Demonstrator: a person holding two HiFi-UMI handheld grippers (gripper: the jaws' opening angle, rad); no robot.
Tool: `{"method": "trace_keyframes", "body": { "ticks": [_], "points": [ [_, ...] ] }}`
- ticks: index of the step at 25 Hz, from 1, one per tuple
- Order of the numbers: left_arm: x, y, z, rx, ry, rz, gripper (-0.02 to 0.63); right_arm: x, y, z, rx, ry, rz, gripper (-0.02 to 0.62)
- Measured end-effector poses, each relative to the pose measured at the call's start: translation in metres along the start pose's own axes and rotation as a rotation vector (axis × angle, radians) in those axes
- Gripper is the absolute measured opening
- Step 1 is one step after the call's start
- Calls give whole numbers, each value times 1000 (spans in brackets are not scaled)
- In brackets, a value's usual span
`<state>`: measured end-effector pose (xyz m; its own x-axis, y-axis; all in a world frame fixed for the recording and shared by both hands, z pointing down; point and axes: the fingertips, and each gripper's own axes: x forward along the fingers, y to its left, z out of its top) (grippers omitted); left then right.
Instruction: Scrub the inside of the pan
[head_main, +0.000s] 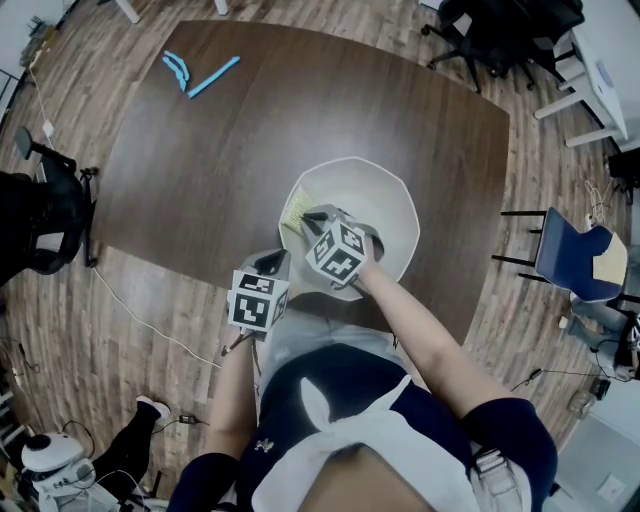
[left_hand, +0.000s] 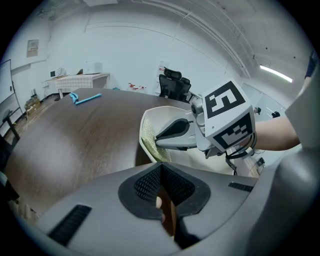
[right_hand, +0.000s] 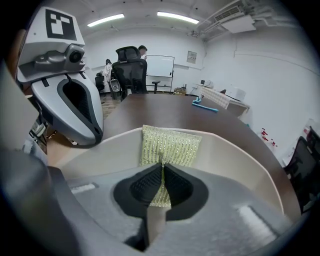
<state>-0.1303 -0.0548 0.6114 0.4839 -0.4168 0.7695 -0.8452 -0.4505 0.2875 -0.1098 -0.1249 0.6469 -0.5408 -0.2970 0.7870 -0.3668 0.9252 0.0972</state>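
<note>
A cream pan (head_main: 385, 205) sits at the near edge of the brown table (head_main: 200, 180). My right gripper (head_main: 308, 220) reaches into it from the near side, shut on a yellow-green scrub pad (head_main: 294, 212). The pad (right_hand: 170, 145) lies flat against the pan's inner left wall (right_hand: 235, 155), pinched between the right gripper's (right_hand: 161, 170) jaws. My left gripper (head_main: 274, 264) is at the pan's near-left rim, shut on what looks like the pan's handle (left_hand: 168, 214). In the left gripper view, the right gripper (left_hand: 159, 138) presses the pad (left_hand: 150, 145) on the pan wall.
Blue plastic items (head_main: 200, 72) lie at the far left of the table. Black office chairs (head_main: 500, 35) stand at the far right, a blue chair (head_main: 580, 262) at the right and a black chair (head_main: 40, 220) at the left. A cable (head_main: 140, 320) trails on the wood floor.
</note>
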Motion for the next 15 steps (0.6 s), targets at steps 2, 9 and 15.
{"method": "trace_keyframes", "body": {
  "ticks": [2, 9, 15],
  "points": [
    [0, 0, 0, 1, 0, -1, 2, 1, -3, -1, -1, -2, -15, 14],
    [0, 1, 1, 3, 0, 0, 2, 2, -18, -2, 1, -2, -60, 14],
    [0, 2, 0, 5, 0, 3, 3, 5, -25, -4, 8, 8, -101, 14]
  ]
}}
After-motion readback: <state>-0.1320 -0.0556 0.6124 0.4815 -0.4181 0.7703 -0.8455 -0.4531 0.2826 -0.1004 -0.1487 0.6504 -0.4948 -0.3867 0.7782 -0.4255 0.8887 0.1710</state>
